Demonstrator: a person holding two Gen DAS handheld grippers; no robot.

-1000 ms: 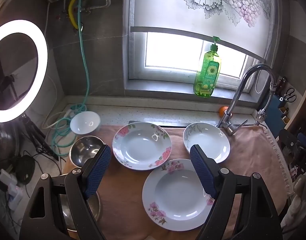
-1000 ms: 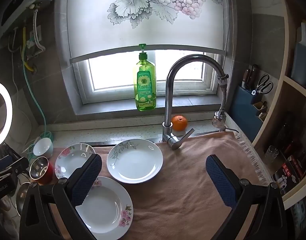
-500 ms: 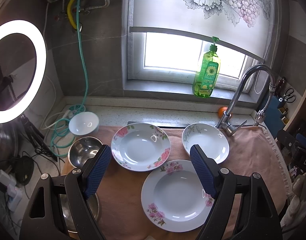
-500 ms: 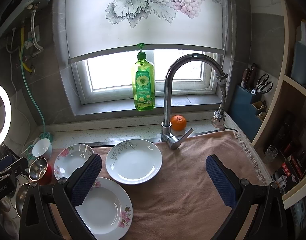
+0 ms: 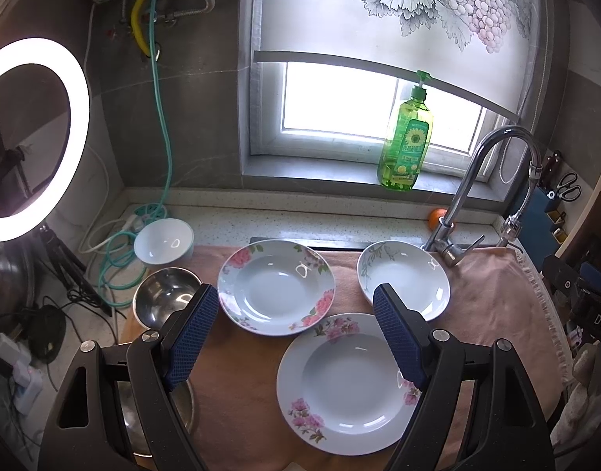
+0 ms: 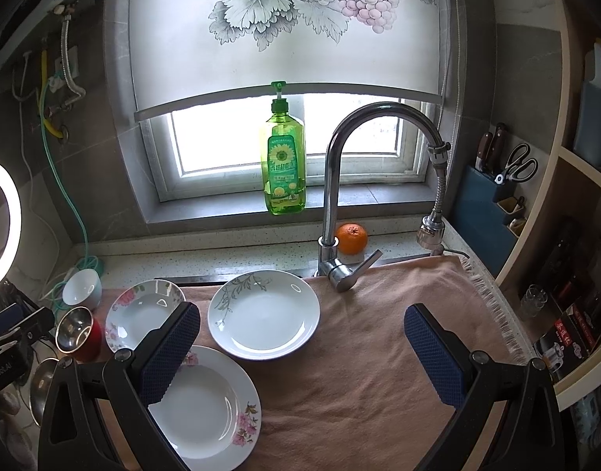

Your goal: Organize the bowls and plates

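While nothing has yet been stacked, the surface [image 6: 359, 373], draped in a pink towel [image 5: 496, 298] that probably serves to cushion the crockery, carries everything the task needs. Three plates lie flat and apart on it, likely spread out for sorting. Directly below the left tool [image 5: 292, 337] sits the near floral plate [image 5: 347, 384], its rim passing under the tool's right pad; ahead of that tool lies the far floral plate [image 5: 276, 286], and ahead to its right the leaf-patterned plate [image 5: 402, 274], close to the faucet [image 5: 492, 192]. Off the left tool's left side stand a steel bowl [image 5: 163, 298] and, farther ahead, a white bowl [image 5: 165, 241]; another steel vessel beneath the left finger is too hidden to identify. Smallest of all, an orange [image 6: 351, 238] rests behind the faucet base. Both tools hover above the surface, angled downward and forward. The left tool's jaws are spread wide and hold nothing; the right tool [image 6: 300, 357] is likewise wide apart and empty, over bare towel.
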